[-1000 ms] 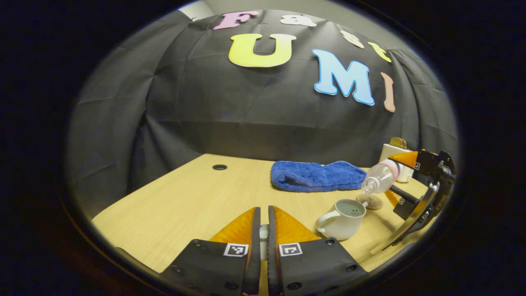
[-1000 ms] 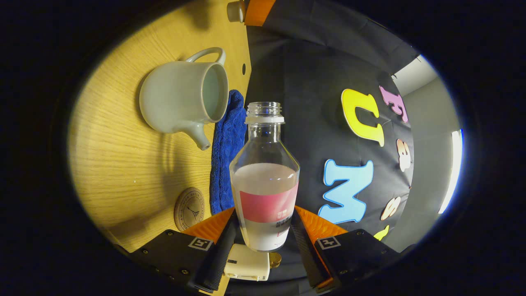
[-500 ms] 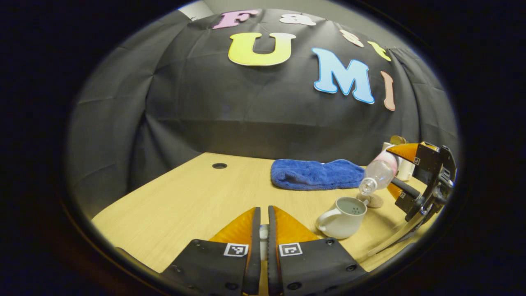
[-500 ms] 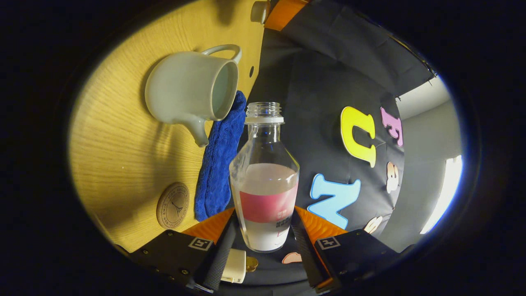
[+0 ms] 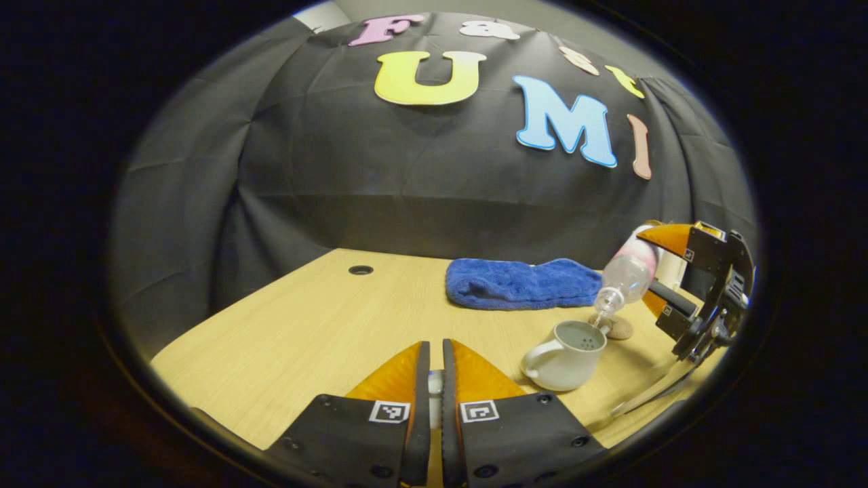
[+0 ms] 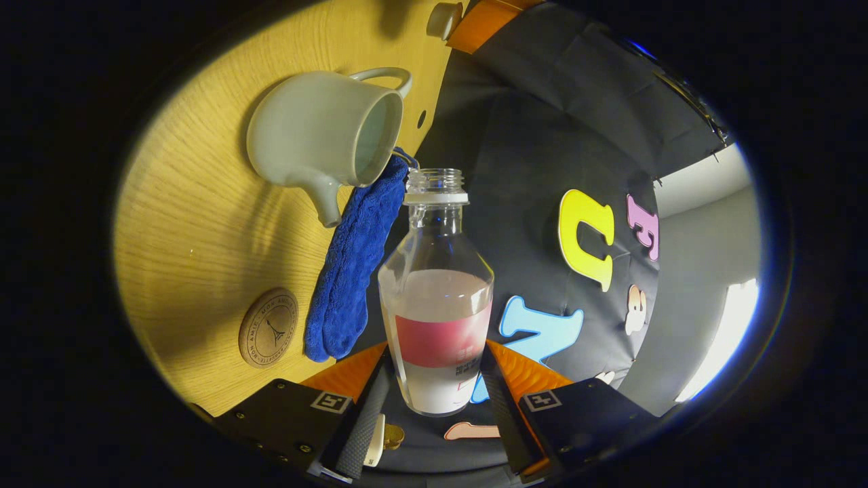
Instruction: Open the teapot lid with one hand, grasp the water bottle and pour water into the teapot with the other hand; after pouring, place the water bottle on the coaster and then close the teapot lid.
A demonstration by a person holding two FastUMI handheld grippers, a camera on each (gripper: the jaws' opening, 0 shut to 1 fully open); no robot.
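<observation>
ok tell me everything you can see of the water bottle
The water bottle is clear plastic with a pink and white label band, uncapped, with a threaded neck. It is partly filled. The right gripper clamps its lower body and tips it, mouth down toward the open teapot; a thin stream runs from the mouth into it.

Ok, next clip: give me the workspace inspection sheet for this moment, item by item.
Surface: light wooden table with a round grommet hole.
Job's things: teapot open, upright on the table; water bottle uncapped, tilted mouth-down over the teapot's opening; coaster bare; a small pale piece, probably the lid, sits between the left tool's fingers.
Clutter: blue towel behind the teapot; a white object at the table's far right edge, unclear.
Grippers: left tool closed, held off to the teapot's side; right tool clamps the bottle.
Cables: nothing seen.
Surroundings: black cloth wall.
</observation>
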